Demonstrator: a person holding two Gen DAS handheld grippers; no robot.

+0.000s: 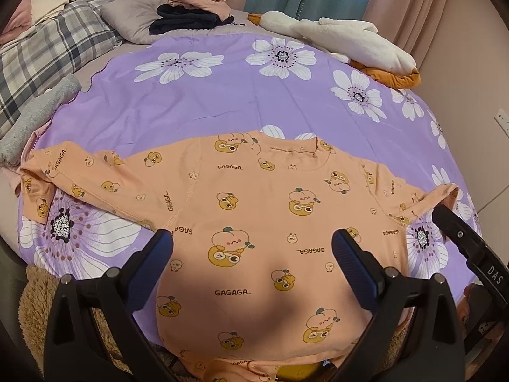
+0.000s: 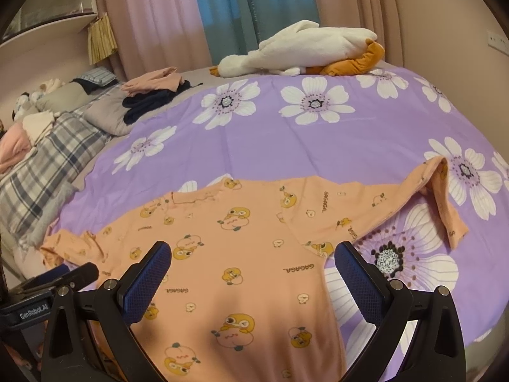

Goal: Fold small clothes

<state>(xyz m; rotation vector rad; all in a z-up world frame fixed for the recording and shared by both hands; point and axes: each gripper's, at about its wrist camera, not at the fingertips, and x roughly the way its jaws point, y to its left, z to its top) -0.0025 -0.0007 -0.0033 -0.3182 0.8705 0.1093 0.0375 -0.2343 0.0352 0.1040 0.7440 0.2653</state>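
Note:
An orange long-sleeved child's shirt [image 1: 254, 210] printed with cartoon peaches and "GAGAGA" lies spread flat on a purple flowered sheet [image 1: 197, 108], collar toward the far side. Its left sleeve [image 1: 47, 172] bends back at the cuff, and its right sleeve [image 2: 439, 191] is folded over near the cuff. My left gripper [image 1: 253, 248] hovers open above the shirt's lower body, nothing between its blue pads. In the right wrist view the shirt [image 2: 241, 254] fills the foreground and my right gripper [image 2: 253, 254] is open over its right side near the armpit. The right gripper's body [image 1: 470, 248] also shows at the left view's edge.
A white and orange plush toy [image 2: 305, 51] lies at the far edge of the sheet [image 2: 286, 146]. Dark and pink folded clothes [image 1: 191, 16] sit on a grey pillow. A plaid blanket [image 1: 47, 51] and a grey garment [image 1: 31, 127] lie to the left. Curtains hang behind.

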